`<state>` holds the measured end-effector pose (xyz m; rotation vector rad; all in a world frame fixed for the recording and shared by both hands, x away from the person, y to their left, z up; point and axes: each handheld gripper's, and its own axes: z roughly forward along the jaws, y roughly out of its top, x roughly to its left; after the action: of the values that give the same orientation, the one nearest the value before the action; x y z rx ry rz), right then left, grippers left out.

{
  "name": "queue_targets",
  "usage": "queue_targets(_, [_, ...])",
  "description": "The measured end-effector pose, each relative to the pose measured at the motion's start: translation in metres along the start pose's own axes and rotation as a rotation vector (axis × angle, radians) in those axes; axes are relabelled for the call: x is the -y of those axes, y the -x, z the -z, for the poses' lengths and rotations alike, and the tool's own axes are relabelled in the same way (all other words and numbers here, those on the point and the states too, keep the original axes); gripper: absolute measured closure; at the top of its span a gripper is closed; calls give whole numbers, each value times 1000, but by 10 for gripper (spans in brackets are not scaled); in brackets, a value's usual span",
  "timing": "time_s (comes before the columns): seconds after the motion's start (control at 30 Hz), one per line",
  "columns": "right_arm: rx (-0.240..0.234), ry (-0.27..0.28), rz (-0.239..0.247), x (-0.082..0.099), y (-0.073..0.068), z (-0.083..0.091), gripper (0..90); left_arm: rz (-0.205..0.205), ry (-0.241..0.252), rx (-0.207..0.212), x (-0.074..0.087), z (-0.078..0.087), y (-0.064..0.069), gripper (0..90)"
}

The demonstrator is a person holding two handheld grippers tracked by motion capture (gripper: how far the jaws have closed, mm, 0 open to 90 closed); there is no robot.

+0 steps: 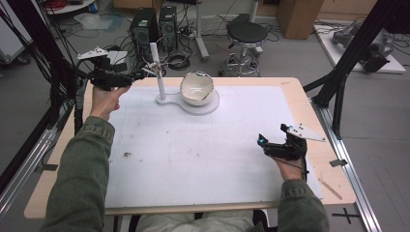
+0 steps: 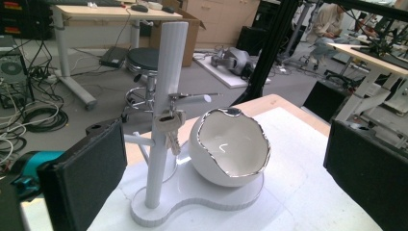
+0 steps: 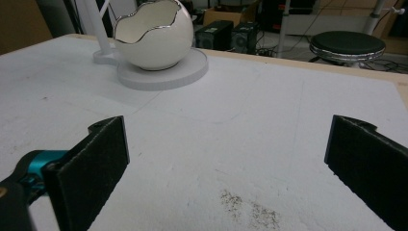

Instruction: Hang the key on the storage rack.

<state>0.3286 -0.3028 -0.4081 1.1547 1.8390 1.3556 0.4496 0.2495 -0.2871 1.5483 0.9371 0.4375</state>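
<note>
A white stand at the table's far middle carries an upright post and a white egg-shaped bowl with a silver rim. A bunch of keys hangs from a peg on the post, beside the bowl. My left gripper is level just left of the post, and its jaws are open and empty, with the stand farther off between them. My right gripper rests low at the table's right, open over the bare mat, facing the bowl.
A white mat covers most of the wooden table. A thin wooden stick lies at the right front corner. Black frame posts stand at the right edge. A stool and computer towers are on the floor beyond.
</note>
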Motion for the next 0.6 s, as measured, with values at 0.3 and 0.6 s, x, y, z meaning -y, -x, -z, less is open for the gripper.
queue_targets(0.3, [-1,0,0,0,0,0,6,-31,-15,-11,14,11,5,16])
queue_targets(0.6, [0,-3,-4,0,0,0,6,-25,-41,-8,26,18,6,16])
